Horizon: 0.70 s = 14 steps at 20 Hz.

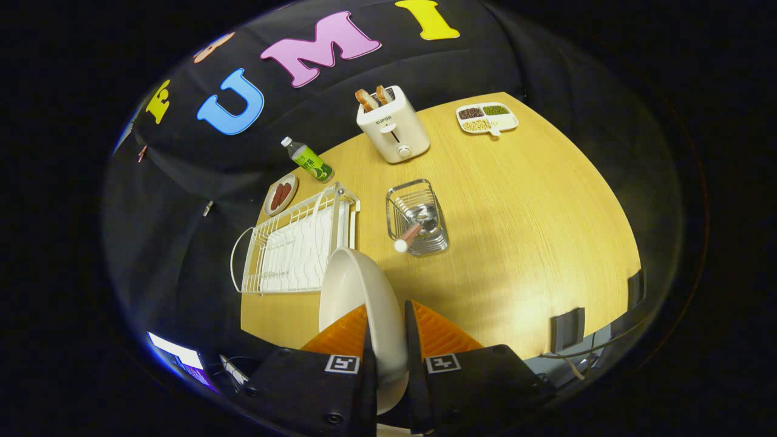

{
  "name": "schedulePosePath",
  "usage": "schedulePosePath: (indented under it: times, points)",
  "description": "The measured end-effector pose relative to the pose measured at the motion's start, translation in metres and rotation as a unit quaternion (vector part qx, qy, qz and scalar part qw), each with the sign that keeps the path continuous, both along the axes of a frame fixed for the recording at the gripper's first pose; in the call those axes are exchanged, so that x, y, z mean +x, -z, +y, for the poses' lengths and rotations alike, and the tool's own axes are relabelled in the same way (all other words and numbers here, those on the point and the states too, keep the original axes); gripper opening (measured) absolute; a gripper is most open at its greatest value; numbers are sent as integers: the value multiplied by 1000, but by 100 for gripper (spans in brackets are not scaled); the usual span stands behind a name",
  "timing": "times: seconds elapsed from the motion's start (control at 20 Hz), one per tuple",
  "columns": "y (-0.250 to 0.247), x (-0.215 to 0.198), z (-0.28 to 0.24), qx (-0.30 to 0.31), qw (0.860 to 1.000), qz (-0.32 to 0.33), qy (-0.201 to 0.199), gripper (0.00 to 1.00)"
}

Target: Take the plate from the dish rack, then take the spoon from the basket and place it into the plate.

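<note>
Now held: the white plate [358, 291] stands on edge between the two fingers of the hand-held gripper [386, 328], which is closed narrow on its rim, one finger on each face
Plate attitude: upright and tilted, hollow face turned left, raised above the near part of the tabletop [522, 230]
Dish rack: the white wire dish rack [291, 243] lies just beyond and left of the plate, empty
Spoon: its wooden handle with a pale round end [408, 238] pokes out of the wire basket [419, 215], beyond the fingers and slightly right
Spoon axis: handle slants near-left to far-right, knob end nearest the fingers
Turning relation: bare tabletop to the right of the fingers, near side of the basket, looks like the spot to set the plate down flat
Step judged: plate out of the rack, spoon not yet fetched
</note>
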State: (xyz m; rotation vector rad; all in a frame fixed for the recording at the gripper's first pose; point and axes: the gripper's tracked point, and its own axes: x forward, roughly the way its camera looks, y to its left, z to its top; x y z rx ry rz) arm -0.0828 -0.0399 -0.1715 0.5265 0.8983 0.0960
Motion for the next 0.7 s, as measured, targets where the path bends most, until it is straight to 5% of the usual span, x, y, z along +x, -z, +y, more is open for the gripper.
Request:
schedulePosePath:
  times: [0.4, 0.7]
  points:
    - [85, -2, -12, 26, 995, 8, -98, 25]
    - [110, 36, 9, 66, 991, 4, -114, 25]
